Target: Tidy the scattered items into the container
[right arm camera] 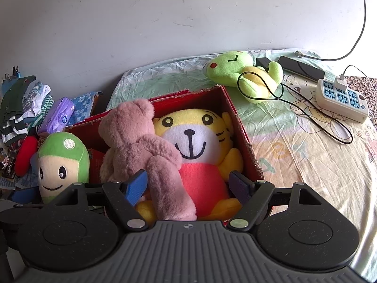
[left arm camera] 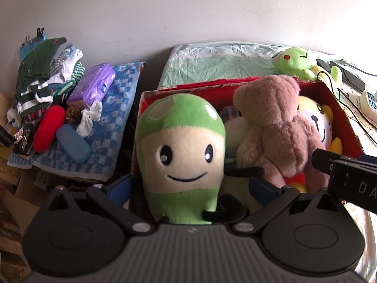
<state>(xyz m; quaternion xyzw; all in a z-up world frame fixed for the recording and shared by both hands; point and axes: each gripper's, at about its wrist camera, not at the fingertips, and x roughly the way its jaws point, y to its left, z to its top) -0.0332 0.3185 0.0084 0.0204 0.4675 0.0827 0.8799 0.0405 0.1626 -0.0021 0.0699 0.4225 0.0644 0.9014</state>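
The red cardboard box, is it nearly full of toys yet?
Nearly. The red cardboard box already holds the pink plush bear and the yellow tiger plush in a red shirt. The green-capped smiling plush doll sits at the box's left end between the open fingers of the left gripper. The right gripper is open too. The green frog plush lies outside on the bedsheet.

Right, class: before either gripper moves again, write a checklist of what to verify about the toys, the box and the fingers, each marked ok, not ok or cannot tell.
1. Green mushroom-head plush sits between the open left gripper fingers, pads clear of it: ok.
2. Right gripper open, holding nothing: ok.
3. Pink teddy bear and tiger plush inside the red box: ok.
4. Every toy boxed: not ok, green frog plush lies on the bedsheet.
5. Black cable clear of the frog: not ok.
6. Room left in the box: cannot tell.
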